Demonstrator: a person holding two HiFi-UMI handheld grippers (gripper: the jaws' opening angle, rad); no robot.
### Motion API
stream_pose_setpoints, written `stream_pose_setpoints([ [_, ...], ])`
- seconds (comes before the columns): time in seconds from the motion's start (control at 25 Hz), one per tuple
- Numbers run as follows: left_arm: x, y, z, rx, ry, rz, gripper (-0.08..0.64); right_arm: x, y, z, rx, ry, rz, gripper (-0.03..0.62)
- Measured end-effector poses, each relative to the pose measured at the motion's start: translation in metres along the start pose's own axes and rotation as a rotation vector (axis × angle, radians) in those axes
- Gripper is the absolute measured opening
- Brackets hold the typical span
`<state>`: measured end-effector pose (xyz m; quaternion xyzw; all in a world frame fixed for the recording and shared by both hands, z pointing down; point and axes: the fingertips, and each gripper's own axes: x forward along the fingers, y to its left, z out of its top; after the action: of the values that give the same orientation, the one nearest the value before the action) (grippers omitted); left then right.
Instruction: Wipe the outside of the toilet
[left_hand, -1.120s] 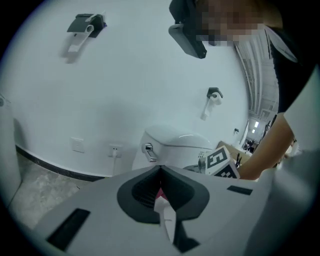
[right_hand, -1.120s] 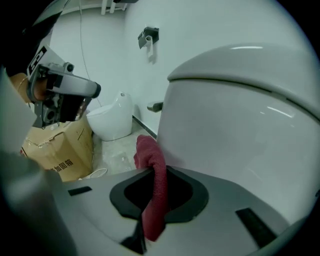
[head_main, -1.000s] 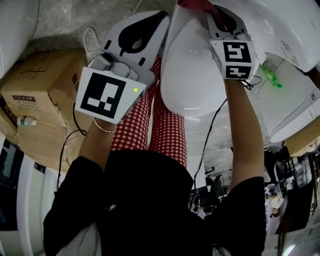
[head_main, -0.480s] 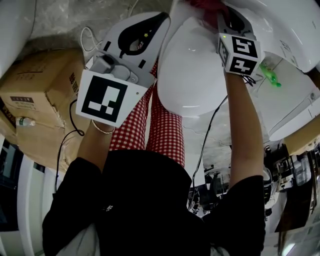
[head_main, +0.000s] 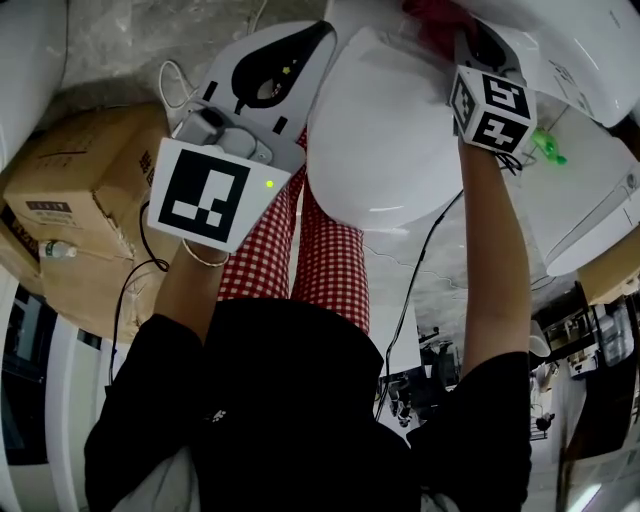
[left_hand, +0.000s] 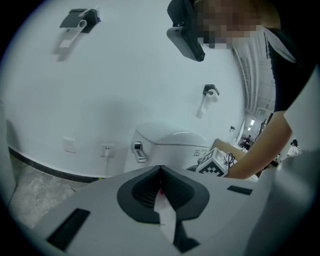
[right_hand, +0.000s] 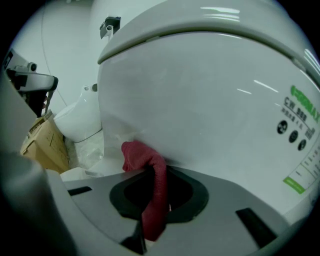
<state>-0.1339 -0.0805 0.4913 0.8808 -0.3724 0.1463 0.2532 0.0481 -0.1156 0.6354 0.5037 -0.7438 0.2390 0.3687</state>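
Note:
The white toilet fills the top middle of the head view, and its smooth side takes up most of the right gripper view. My right gripper is shut on a red cloth and presses it against that side near the rim. The cloth hangs bunched between the jaws. My left gripper is held to the left of the toilet, off its surface. Its jaws meet at the tip with nothing in them.
Cardboard boxes with a small bottle stand at the left, and a black cable trails beside them. A green object lies on the white unit at the right. A second toilet stands by the wall with sockets.
My right gripper has slid the red cloth up and to the right along the toilet's side. The left gripper has barely moved.

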Motion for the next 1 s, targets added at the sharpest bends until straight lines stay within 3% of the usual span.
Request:
stream_pose_setpoints([
  [0.48,0.018,-0.030,-0.003,0.035,0.031,-0.050,0.009,-0.024,-0.060,-0.028,0.209,-0.057,-0.105,0.055],
  [1.0,0.037,-0.060,0.002,0.067,0.042,-0.090,0.009,-0.059,-0.120,-0.063,0.312,-0.058,-0.216,0.055],
])
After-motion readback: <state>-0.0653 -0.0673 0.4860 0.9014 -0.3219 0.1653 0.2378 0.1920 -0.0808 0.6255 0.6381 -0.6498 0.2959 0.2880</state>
